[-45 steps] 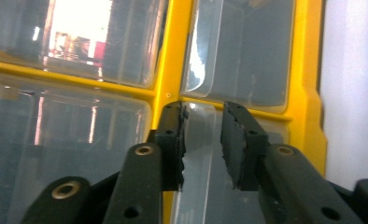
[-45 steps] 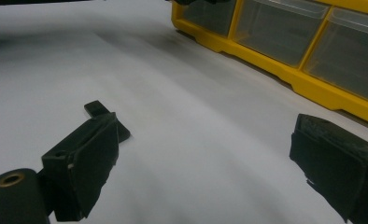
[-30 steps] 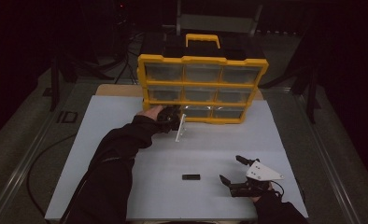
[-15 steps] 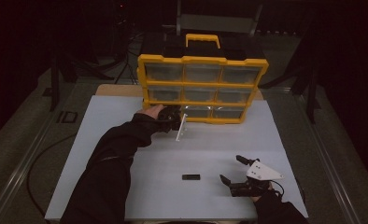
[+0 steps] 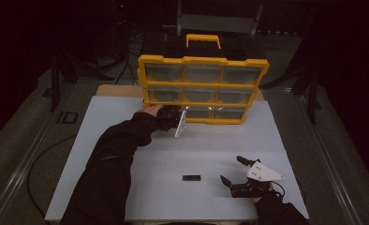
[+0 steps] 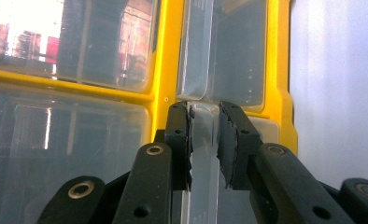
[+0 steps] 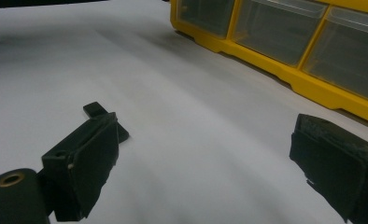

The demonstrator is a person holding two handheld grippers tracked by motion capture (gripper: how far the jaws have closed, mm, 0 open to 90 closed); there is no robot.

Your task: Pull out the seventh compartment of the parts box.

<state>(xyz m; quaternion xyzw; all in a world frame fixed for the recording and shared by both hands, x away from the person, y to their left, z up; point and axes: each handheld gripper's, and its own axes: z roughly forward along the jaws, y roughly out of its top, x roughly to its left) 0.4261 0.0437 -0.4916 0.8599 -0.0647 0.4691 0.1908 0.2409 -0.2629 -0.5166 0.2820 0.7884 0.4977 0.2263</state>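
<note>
Looking down from the high view, the left claw [image 5: 175, 118] grips a clear plastic drawer [image 5: 197, 112] in the bottom row of the yellow organiser case [image 5: 203, 86], straight ahead.

Left claw view: both pads [image 6: 226, 140] pinch the drawer's upright tab.

Right claw view: the right claw [image 7: 205, 165] gapes empty over the white bench [image 7: 182, 107], farther off.

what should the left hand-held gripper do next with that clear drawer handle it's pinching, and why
Probably pull straight back toward the person. The left hand-held gripper is shut on the clear drawer handle in the bottom row of the yellow organizer, and the drawer looks barely out. The right hand-held gripper rests open on the table.
</note>
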